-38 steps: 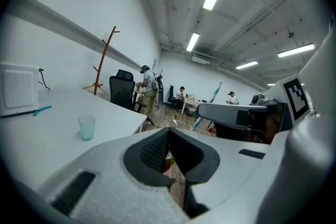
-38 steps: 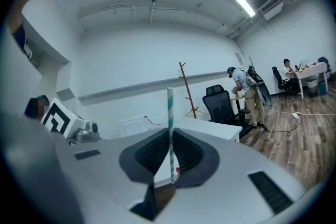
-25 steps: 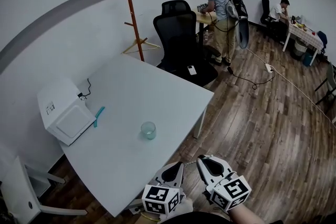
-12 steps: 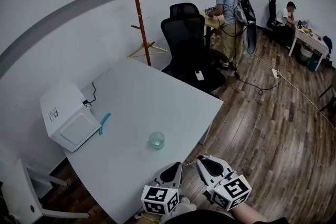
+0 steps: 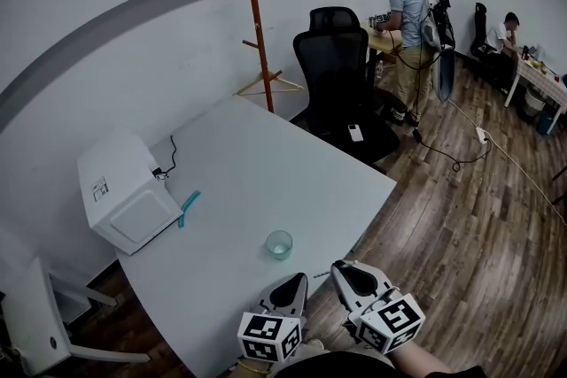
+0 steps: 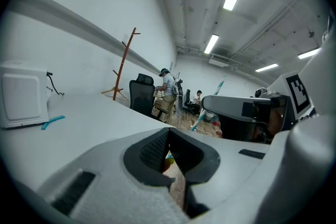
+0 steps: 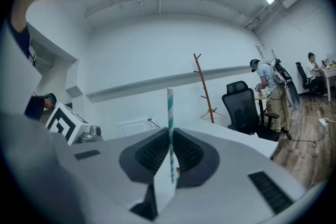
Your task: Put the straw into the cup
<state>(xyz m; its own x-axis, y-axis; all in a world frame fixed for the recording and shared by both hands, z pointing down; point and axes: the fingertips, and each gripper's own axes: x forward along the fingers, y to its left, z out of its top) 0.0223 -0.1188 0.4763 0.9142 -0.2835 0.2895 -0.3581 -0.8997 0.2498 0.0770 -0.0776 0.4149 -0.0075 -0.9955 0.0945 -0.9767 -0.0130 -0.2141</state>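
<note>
A clear glass cup (image 5: 279, 244) stands near the front edge of the white table (image 5: 239, 173). Just short of that edge, my two grippers are side by side. My right gripper (image 5: 342, 271) (image 7: 170, 136) is shut on a teal-and-white striped straw (image 7: 170, 113), which sticks out past the pads. From the left gripper view the same straw (image 6: 209, 106) slants beside the right gripper's body (image 6: 239, 108). My left gripper (image 5: 296, 281) (image 6: 169, 132) is shut with nothing in it. Both sit below and slightly right of the cup, apart from it.
A white box appliance (image 5: 124, 190) sits at the table's left, with a teal object (image 5: 188, 208) beside it. A black office chair (image 5: 341, 75) and an orange coat stand (image 5: 257, 13) are behind the table. People are at desks far back. A white chair (image 5: 40, 323) is at lower left.
In the head view the table and cup have slid right and down, so both grippers are now closer to the cup. The straw stays clamped in the right gripper.
</note>
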